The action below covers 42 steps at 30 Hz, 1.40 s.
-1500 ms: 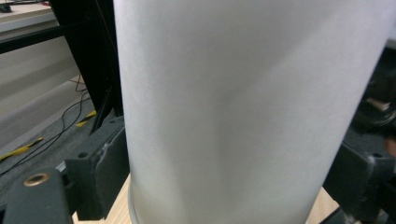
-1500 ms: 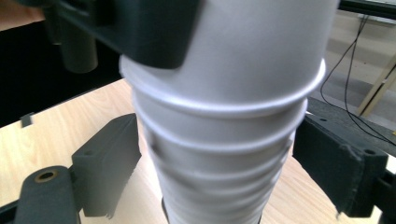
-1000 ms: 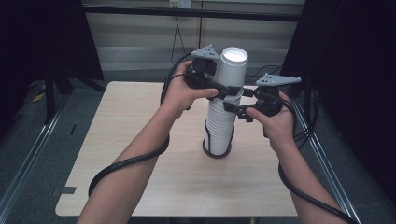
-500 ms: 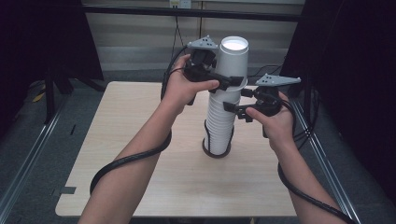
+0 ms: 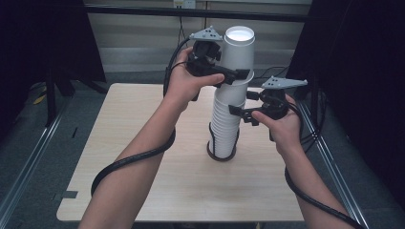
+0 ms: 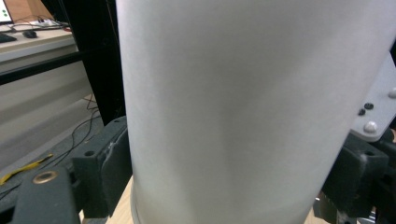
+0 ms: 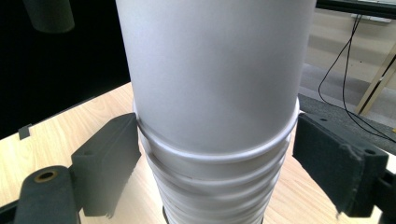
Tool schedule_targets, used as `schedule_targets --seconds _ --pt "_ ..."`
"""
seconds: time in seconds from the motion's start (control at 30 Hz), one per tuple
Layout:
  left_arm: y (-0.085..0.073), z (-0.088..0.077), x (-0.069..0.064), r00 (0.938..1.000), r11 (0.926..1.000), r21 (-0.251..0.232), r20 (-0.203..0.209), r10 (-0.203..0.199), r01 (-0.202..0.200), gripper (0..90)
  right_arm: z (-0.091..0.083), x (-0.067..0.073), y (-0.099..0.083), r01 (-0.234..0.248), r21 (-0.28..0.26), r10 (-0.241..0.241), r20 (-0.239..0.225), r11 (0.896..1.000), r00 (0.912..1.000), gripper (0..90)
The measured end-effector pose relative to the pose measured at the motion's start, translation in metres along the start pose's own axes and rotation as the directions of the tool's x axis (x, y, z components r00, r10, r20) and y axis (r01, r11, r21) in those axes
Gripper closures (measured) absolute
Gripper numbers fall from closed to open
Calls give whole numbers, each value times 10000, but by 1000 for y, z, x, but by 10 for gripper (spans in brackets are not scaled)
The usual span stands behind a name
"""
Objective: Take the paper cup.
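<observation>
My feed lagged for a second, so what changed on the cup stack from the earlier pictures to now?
The left tongs have just been closing on the top cup and have lifted it partway up out of the stack. The right tongs stayed around the stack lower down, steadying it, and the stack kept its spot on the table.

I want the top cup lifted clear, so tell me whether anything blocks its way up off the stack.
Nothing visible does. The left gripper is shut on the top cup, with open space above it; the right gripper grips the stack below.
</observation>
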<state>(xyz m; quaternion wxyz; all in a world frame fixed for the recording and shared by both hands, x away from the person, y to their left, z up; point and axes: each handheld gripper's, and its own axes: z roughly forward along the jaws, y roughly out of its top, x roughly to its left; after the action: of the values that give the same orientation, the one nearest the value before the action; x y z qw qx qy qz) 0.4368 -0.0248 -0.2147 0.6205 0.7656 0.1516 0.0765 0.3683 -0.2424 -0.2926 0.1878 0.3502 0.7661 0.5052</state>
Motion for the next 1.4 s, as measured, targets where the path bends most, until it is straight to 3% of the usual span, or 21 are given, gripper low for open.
schedule_targets --seconds 0.17,0.23,0.4,0.6,1.0,1.4 --pt "6 -5 -1 9999 9997 -199 -61 101 -103 153 0 0 -1 2 82 -2 -13 10000 10000 145" --pt "10 -8 -1 10000 9991 -427 -89 -30 26 153 1 0 -1 43 103 -43 -37 9999 10000 148" --pt "14 -10 -1 9998 9992 -385 -155 84 -90 153 3 1 -1 82 202 -81 -58 9998 10000 149" --pt "17 -13 0 9999 9976 -695 -155 -8 -3 154 4 3 0 288 310 -288 11 9991 9996 149" --pt "22 -16 0 9998 9978 -653 -191 80 -93 169 3 3 -1 340 317 -341 10 9989 9994 152" --pt "23 -21 3 9992 9943 -1058 -354 -191 153 177 3 2 -2 362 250 -361 -20 9990 9993 153"
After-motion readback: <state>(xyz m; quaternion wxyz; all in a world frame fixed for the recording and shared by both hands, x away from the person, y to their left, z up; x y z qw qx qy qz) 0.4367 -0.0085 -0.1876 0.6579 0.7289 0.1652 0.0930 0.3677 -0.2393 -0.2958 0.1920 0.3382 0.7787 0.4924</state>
